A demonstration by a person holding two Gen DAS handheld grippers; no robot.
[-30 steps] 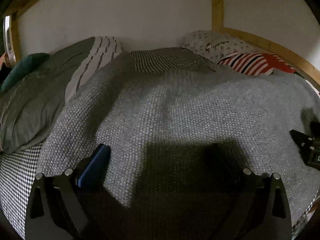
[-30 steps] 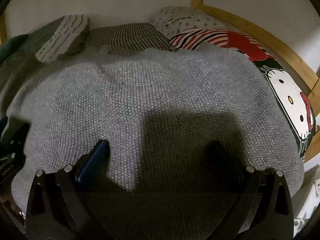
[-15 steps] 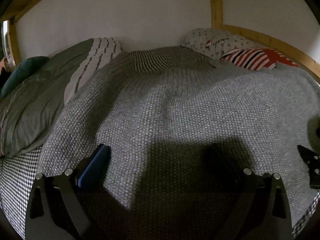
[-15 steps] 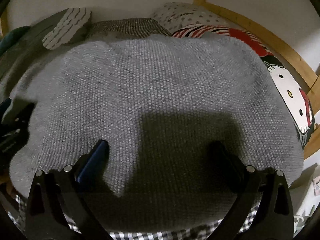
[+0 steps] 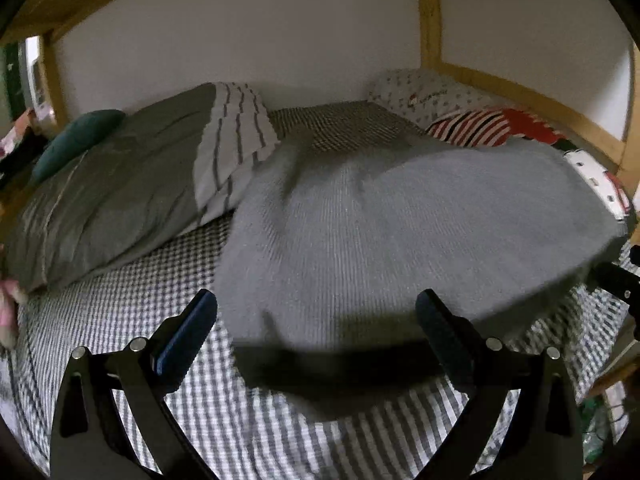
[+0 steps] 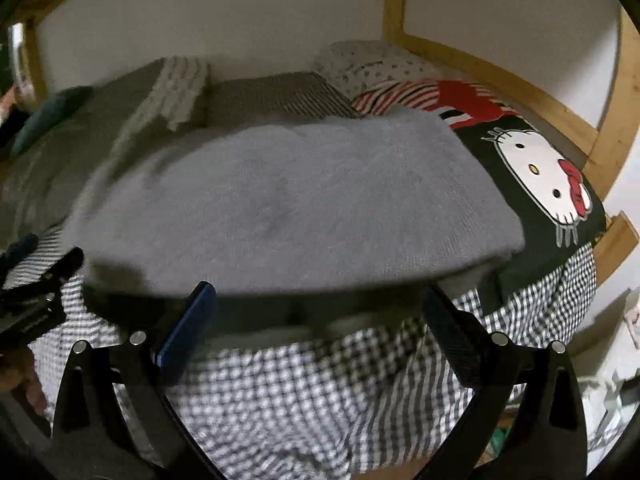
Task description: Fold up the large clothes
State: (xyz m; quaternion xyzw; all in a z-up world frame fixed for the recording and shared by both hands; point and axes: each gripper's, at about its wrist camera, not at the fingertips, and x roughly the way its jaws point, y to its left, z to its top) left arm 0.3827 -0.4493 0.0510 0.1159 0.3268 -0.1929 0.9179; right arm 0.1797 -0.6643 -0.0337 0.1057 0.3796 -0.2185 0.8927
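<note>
**Grey knit spread on the checked bed**

My left claw and right claw both gape wide, holding nothing. The grey knit garment lies on the checked bedsheet, just ahead of my fingertips. Beside it rests the Hello Kitty cushion; the spotted pillow's lettering is unreadable.

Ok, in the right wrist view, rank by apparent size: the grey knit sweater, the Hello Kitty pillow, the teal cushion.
1. Grey knit sweater, by far the largest.
2. Hello Kitty pillow.
3. Teal cushion, smallest, though it lies farther away and partly hidden, so its true size is unsure.
</note>
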